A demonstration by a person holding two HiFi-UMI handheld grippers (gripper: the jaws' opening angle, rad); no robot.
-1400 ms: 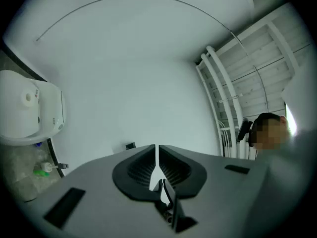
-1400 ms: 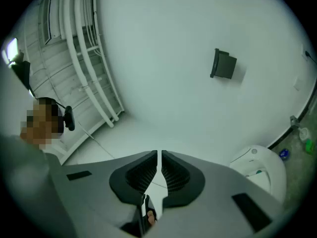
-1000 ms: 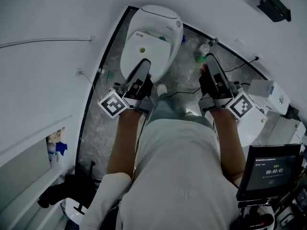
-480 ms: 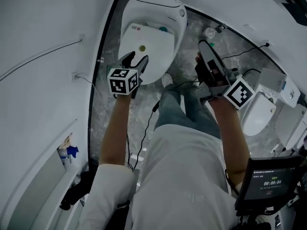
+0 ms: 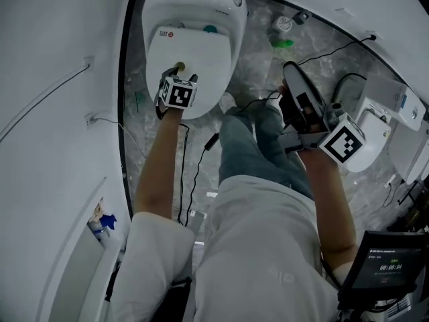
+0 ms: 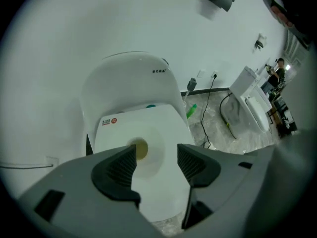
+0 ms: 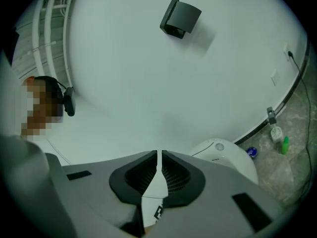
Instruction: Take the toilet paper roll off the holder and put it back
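A white toilet paper roll [image 5: 179, 66] with a yellowish core stands on end on the closed toilet lid [image 5: 208, 45]. My left gripper [image 5: 179, 78] hangs right over it. In the left gripper view the roll [image 6: 151, 142] shows beyond and between the two dark pads [image 6: 121, 168]. The left gripper [image 6: 156, 155] has its jaws opening, and they do not press on the roll. My right gripper [image 5: 291, 72] hovers above the floor right of the toilet. Seen in its own view, the right gripper [image 7: 158, 155] is shut with nothing held. A black fixture [image 7: 181, 18] is mounted high on the wall.
A second toilet [image 5: 372, 146] stands at the right, with cables [image 5: 348, 49] across the marble floor. A green bottle [image 5: 283, 43] and a small jar lie by the wall behind. The white wall [image 5: 60, 113] runs close along the left. A screen [image 5: 392, 263] sits at the lower right.
My left gripper has reached forward from beside the person's legs to above the toilet lid, and its jaws have spread apart. The right gripper has stayed shut, in about the same place.
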